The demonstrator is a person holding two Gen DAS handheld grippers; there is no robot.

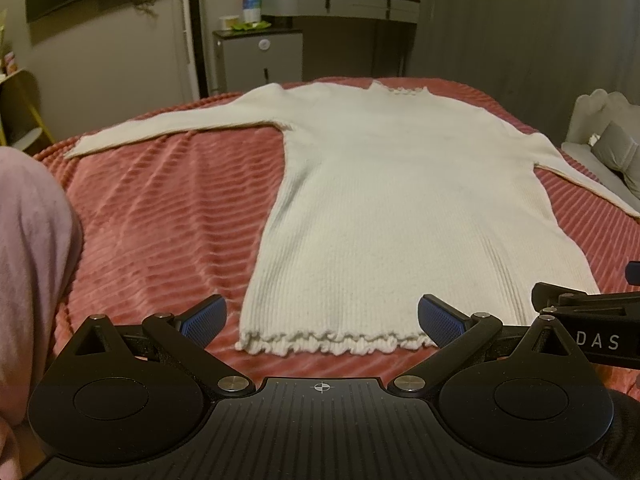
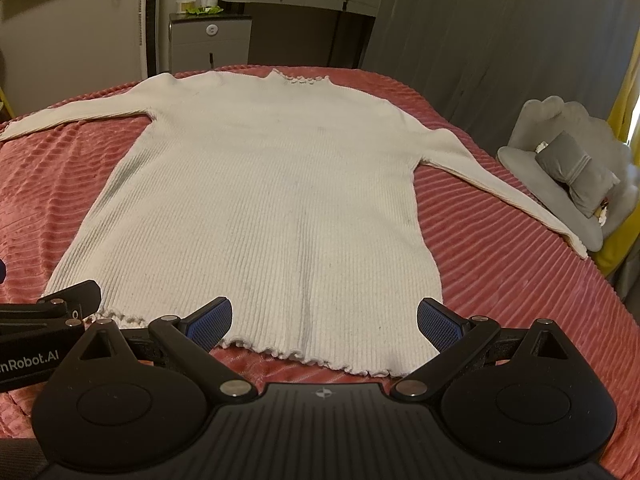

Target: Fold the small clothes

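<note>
A cream ribbed long-sleeved sweater [image 1: 392, 208] lies flat on the pink ribbed bedspread [image 1: 160, 220], collar far, frilled hem near, both sleeves spread out sideways. It also shows in the right wrist view [image 2: 272, 200]. My left gripper [image 1: 322, 320] is open and empty, hovering just before the hem's left half. My right gripper [image 2: 324, 320] is open and empty, just before the hem's right half. The right gripper's body [image 1: 592, 320] shows at the right edge of the left wrist view, and the left gripper's body [image 2: 44, 320] at the left edge of the right wrist view.
The bedspread [image 2: 500, 280] covers the whole bed. A pink sleeve [image 1: 32, 260] is at the left. A grey chair with a cushion [image 2: 568, 184] stands right of the bed. A grey dresser [image 1: 340, 12] and small cabinet [image 1: 260, 60] stand beyond the far edge.
</note>
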